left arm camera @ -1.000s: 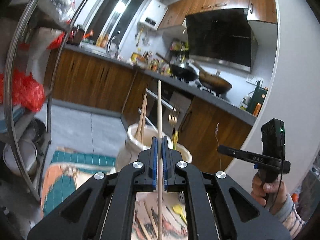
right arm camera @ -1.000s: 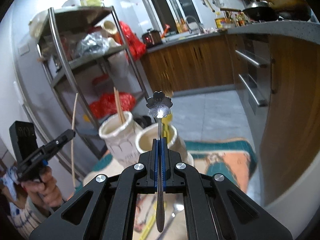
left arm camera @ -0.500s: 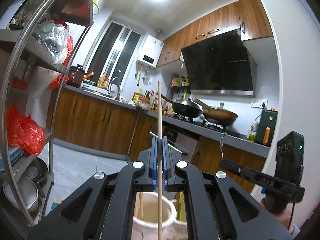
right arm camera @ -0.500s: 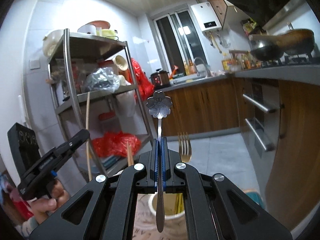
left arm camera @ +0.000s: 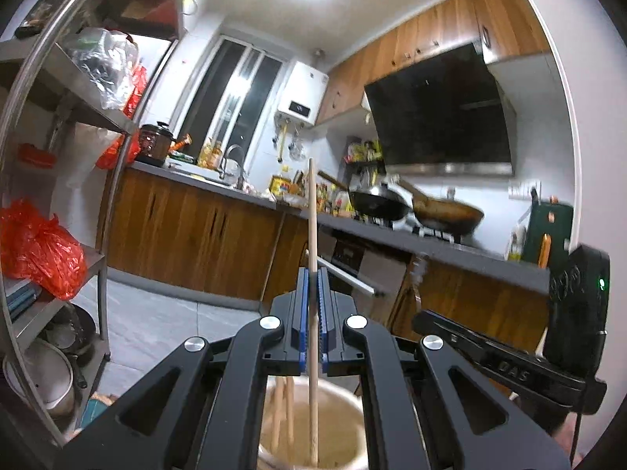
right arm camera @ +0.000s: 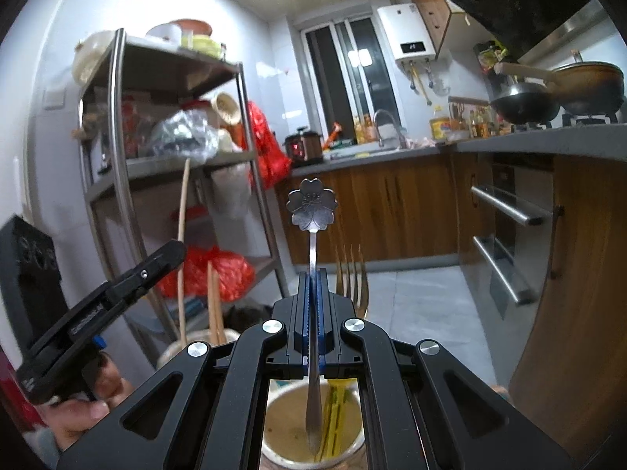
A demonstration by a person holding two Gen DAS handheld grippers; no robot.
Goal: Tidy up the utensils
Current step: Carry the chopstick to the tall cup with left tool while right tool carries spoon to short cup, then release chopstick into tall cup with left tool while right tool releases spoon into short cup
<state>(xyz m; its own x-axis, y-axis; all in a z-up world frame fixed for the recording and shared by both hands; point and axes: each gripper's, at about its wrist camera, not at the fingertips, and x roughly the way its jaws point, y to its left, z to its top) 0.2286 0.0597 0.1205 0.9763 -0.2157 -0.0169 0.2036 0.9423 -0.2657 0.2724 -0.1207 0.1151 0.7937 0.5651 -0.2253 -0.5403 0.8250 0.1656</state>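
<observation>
Chopstick (left arm camera: 311, 211) upright, lower end inside ceramic jar (left arm camera: 345, 395), pinched by left gripper (left arm camera: 312, 313), held level; spoon (right arm camera: 312, 211) vertical, flower end up, clamped in right gripper (right arm camera: 312, 313), tilted slightly downward.

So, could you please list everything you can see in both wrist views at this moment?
Pale wooden chopstick: one, upright in the left gripper, tip in the pot.
Cream ceramic utensil pot: one, below the left gripper, wooden chopsticks inside.
Silver flower-ended spoon: one, upright in the right gripper.
Second cream pot: one, below the right gripper.
Gold fork: one, standing in the second pot.
Steel shelf rack: one, left, with red bags.
Dark woks: two, on the hob.
White water heater: one, on the wall.
Wooden cabinets: brown, under the grey counter.
Left gripper: black, shut on the chopstick.
Right gripper: black, shut on the spoon.
</observation>
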